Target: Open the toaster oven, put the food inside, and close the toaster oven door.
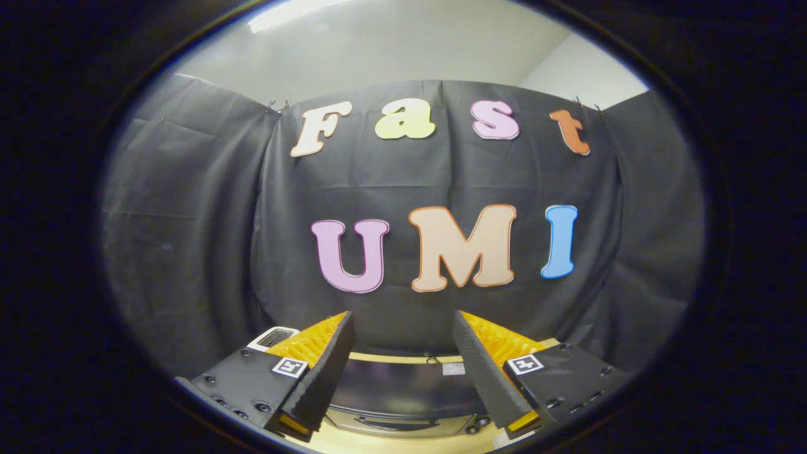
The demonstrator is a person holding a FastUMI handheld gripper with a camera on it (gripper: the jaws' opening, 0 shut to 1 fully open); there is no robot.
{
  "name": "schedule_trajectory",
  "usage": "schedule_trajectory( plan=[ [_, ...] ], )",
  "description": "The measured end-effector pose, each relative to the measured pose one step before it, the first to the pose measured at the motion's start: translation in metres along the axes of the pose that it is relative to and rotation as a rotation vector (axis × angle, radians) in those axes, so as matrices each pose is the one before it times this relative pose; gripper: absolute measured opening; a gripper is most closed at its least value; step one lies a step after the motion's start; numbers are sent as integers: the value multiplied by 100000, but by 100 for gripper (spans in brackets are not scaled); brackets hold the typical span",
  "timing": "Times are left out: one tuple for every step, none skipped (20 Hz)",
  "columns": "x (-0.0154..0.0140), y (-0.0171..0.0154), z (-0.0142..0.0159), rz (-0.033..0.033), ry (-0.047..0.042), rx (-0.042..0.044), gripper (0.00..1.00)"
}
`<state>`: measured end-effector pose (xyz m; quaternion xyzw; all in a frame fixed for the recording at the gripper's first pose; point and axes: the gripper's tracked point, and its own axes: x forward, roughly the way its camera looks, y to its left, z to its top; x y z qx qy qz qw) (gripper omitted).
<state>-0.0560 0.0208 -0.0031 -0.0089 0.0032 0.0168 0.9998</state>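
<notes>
My gripper is held high and open, with a wide gap between its black and orange fingers and nothing in it. Below and between the fingers I see the dark top of the toaster oven, with its front face and a handle-like bar lower down. The oven sits on a light wooden table. Whether the oven door is open or closed cannot be made out from up here. A small white object peeks out behind the left finger.
Black cloth walls close the booth on the back and both sides, just behind the table's far edge. The pale ceiling lies above them.
</notes>
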Motion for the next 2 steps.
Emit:
schedule_trajectory(
  plan=[
    [-34,-237,717,-311,-1485,-197,99],
    [-16,-422,618,-325,-1302,86,99]
  ],
)
